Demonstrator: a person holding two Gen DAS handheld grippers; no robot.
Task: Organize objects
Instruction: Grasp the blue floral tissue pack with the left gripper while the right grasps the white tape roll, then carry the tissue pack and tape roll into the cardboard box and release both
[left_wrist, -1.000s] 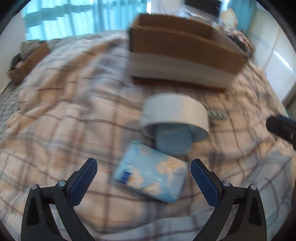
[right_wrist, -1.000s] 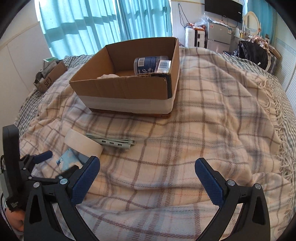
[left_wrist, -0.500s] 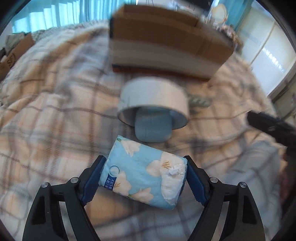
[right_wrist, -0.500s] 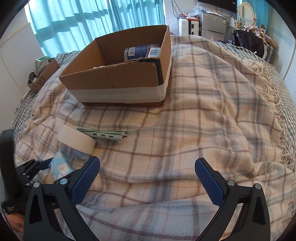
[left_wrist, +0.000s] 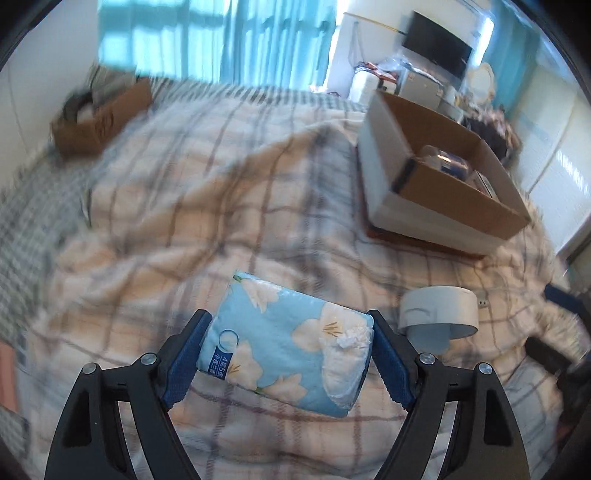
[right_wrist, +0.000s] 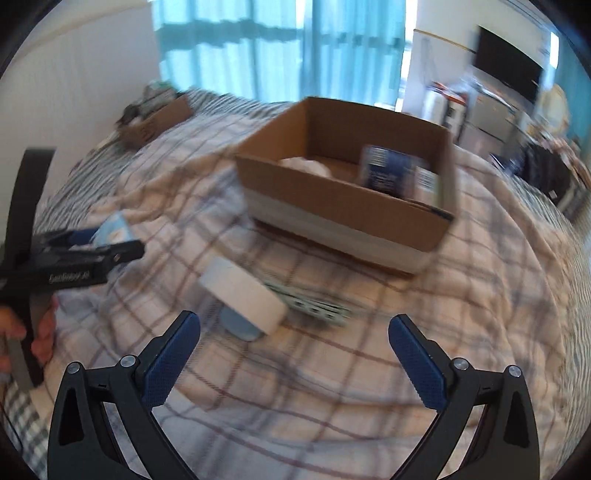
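The left gripper (left_wrist: 288, 354) has its jaws pressed on a soft, light tissue pack (left_wrist: 291, 347) above the bed (left_wrist: 184, 221), best squeezed across its short sides; the right gripper (right_wrist: 295, 354) gapes wide

Motion blur smears the cardboard box (right_wrist: 347, 206) contents and plaid blanket (right_wrist: 480, 295).

Blue floral tissue pack (left_wrist: 291, 343) sitting clamped between my left fingers (left_wrist: 184, 354), white tape roll (left_wrist: 439, 314) lying beside, cardboard box (left_wrist: 439, 184) standing open beyond
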